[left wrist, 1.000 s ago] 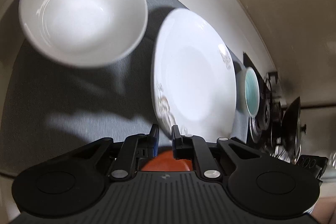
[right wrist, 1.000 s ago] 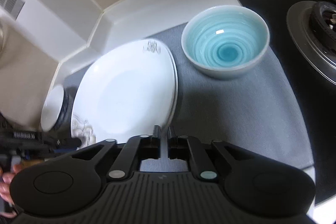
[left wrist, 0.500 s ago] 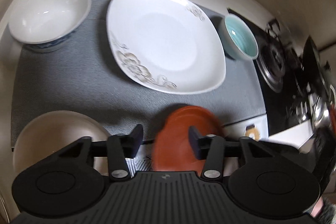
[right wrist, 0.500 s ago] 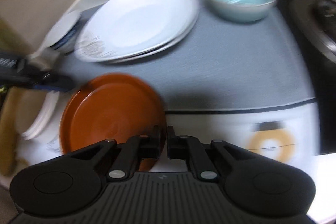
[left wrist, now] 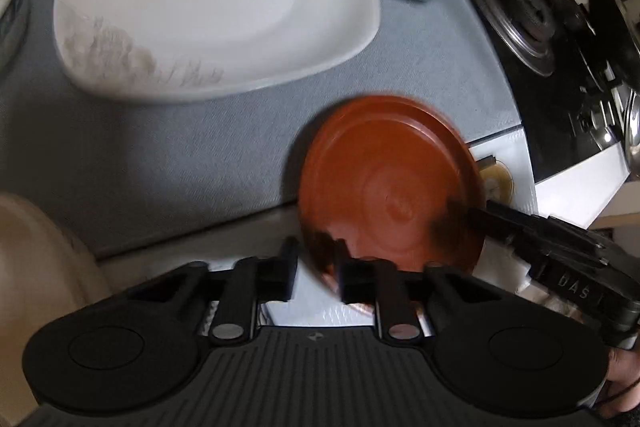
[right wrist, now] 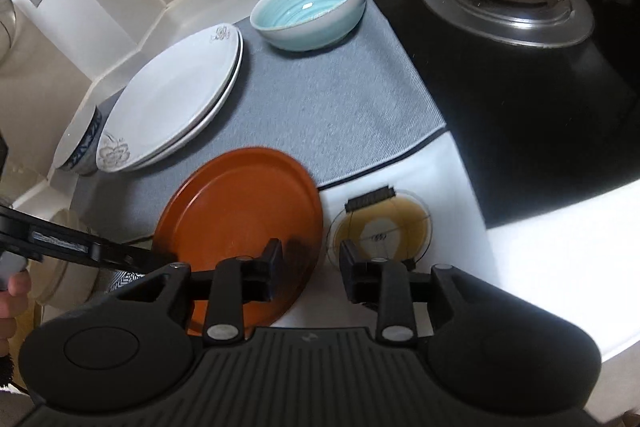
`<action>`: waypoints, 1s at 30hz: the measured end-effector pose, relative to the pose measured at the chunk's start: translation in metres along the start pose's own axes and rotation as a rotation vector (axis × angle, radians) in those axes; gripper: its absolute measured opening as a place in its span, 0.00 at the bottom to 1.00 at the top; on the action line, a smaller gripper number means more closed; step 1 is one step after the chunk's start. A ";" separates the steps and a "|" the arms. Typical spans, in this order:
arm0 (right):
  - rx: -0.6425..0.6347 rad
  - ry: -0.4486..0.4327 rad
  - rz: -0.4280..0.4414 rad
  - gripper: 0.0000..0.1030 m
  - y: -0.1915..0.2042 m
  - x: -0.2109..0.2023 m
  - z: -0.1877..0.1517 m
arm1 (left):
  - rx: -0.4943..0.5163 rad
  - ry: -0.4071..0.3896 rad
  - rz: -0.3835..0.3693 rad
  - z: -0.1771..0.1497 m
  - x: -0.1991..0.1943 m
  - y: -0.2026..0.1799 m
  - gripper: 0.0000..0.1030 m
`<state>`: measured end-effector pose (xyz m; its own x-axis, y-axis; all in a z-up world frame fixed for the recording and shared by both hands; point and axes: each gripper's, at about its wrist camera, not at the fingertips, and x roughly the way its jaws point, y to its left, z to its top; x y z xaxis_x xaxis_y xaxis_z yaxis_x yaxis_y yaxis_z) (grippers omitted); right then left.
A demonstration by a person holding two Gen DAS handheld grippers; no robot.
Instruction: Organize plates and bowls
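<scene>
The orange plate (right wrist: 240,227) sits at the near edge of the table (right wrist: 540,247), half over the grey mat (right wrist: 328,99) and half over the white surface, just beside a round amber sticker (right wrist: 380,227). It looks tilted, with one rim raised rather than lying flat, though motion blur makes that hard to confirm.

The left gripper (left wrist: 316,277) has its fingers closing at the plate's near rim; the rim lies between them, and in its own view a narrow gap still shows, so I cannot tell whether the pads press on it yet. From the right wrist view its dark arm reaches in at the plate's left edge. The right gripper (right wrist: 308,269) is opening — its fingers stand apart with nothing between them, the left finger (right wrist: 272,267) over the plate's near-right rim and the other over the sticker.

The plate is probably a stiff, light, glazed or lacquered piece: smooth, so liable to slip from a thin pinch, and likely to chip if dropped. The sensible hold is on the rim, pads well in over the lip, carried level.

Behind it lie two stacked white plates (right wrist: 176,99) with grey flower prints, a teal bowl (right wrist: 312,11) further back, and a blue-patterned bowl (right wrist: 78,147) at the left.
</scene>
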<state>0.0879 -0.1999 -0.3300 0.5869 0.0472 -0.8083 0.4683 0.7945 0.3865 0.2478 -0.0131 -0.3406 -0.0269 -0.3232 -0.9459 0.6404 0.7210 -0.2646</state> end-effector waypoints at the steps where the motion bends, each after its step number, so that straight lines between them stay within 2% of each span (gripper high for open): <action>1: 0.007 -0.019 0.008 0.34 0.000 -0.001 -0.002 | 0.029 -0.007 0.016 0.000 0.001 -0.005 0.13; 2: 0.018 -0.030 0.015 0.34 -0.001 -0.002 -0.003 | 0.046 -0.011 0.027 0.000 0.002 -0.008 0.12; 4: 0.003 -0.040 0.009 0.20 0.000 0.001 -0.005 | 0.062 -0.007 0.043 0.000 0.003 -0.012 0.12; 5: -0.014 -0.050 -0.011 0.08 0.000 0.001 -0.006 | 0.066 -0.003 0.049 0.000 0.003 -0.013 0.12; 10: 0.020 -0.058 0.007 0.07 -0.007 -0.006 -0.012 | 0.043 0.033 0.050 0.006 0.008 -0.020 0.11; 14: 0.053 -0.065 0.009 0.07 -0.008 -0.013 -0.015 | 0.084 0.040 0.072 0.004 0.001 -0.035 0.12; 17: 0.119 -0.067 0.016 0.07 -0.013 -0.019 -0.015 | 0.076 0.025 0.046 0.004 -0.012 -0.038 0.12; 20: 0.132 -0.078 0.024 0.07 -0.009 -0.026 -0.011 | 0.042 0.013 0.018 0.010 -0.023 -0.036 0.12; 27: 0.089 -0.116 0.096 0.08 0.014 -0.044 0.015 | -0.036 -0.090 -0.041 0.025 -0.063 -0.013 0.12; 30: 0.046 -0.140 0.121 0.08 0.032 -0.048 0.033 | -0.040 -0.143 -0.019 0.034 -0.079 -0.009 0.12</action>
<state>0.0961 -0.1967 -0.2645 0.7252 0.0539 -0.6864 0.4164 0.7596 0.4996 0.2702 -0.0151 -0.2572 0.0729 -0.4191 -0.9050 0.6098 0.7368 -0.2920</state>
